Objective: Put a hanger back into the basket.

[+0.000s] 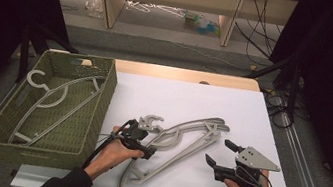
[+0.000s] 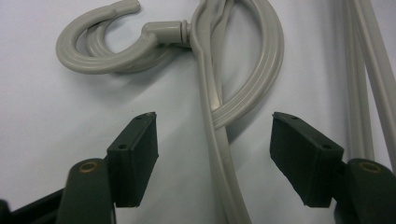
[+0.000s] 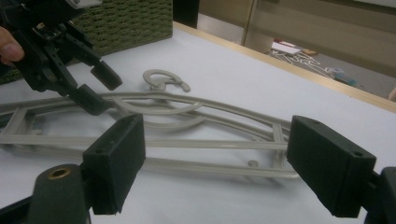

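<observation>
Two grey plastic hangers [image 1: 188,135] lie overlapped on the white table, hooks [image 1: 151,121] pointing toward the basket. My left gripper [image 1: 147,139] hovers at their necks, open. In the left gripper view its pads [image 2: 135,154] stand on either side of one hanger arm [image 2: 219,154] without touching it, and the two hooks [image 2: 100,49] lie just beyond. My right gripper [image 1: 220,151] is open to the right of the hangers, nothing between its jaws. In the right gripper view the hangers [image 3: 187,144] lie ahead of its pads [image 3: 116,158], and the left gripper [image 3: 100,88] hangs over them.
A green woven basket [image 1: 103,93] stands at the table's left with another grey hanger [image 1: 59,99] inside. The white sheet [image 1: 179,95] ends at a wooden edge at the back. Cables and shelving lie on the floor beyond.
</observation>
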Demonstrator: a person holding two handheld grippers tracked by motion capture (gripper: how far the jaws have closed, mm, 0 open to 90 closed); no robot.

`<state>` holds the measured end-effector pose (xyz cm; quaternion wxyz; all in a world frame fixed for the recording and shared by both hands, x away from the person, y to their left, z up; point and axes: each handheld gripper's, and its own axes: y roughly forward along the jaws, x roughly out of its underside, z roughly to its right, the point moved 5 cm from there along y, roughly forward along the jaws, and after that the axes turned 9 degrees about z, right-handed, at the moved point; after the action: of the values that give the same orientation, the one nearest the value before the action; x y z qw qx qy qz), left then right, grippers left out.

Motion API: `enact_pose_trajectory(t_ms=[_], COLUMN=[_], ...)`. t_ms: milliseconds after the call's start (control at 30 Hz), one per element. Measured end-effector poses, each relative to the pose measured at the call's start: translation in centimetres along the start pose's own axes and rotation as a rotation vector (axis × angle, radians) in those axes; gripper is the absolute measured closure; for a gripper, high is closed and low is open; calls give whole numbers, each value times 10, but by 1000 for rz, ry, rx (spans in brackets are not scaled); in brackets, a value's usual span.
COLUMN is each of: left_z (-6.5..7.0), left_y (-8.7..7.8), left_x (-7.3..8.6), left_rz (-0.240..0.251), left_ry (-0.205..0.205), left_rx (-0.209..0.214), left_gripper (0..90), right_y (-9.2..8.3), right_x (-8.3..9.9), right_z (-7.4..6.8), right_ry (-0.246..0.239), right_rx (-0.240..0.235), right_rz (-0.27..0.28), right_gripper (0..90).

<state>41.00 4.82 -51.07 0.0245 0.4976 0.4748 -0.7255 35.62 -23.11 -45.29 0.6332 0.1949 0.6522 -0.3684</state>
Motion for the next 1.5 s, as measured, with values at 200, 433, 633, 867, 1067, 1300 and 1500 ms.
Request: enact_pose_trajectory(t_ms=[200,433,633,867,1067,1300,1500], left_z=[2,-3,-1,1,6,15,17], left_y=[6,8,5,-5,-16,-22,-32], left_x=[4,5,3,-4,-12,-19,-27], left_rz=[-34,-30,4,54,123,201,237], left_ry=[31,34,-15,-30,-33,-47,-46], left_rx=[26,24,58,56,80,75,74], left_gripper=[429,591,743,772,793,814,815], right_y=[1,1,2,1,1,0,0], right_x=[0,0,-1,-1,-1,-1,-3], right_z=[-2,-2,-3,-2,-2,-1,-2], right_ry=[1,-5,-13,-10,-10,-11,-13], right_rx=[-13,3,-1,-1,2,3,5], right_rz=[-7,-1,-3,-7,0,-3,13], right_gripper=[206,205,206,206,206,207,208])
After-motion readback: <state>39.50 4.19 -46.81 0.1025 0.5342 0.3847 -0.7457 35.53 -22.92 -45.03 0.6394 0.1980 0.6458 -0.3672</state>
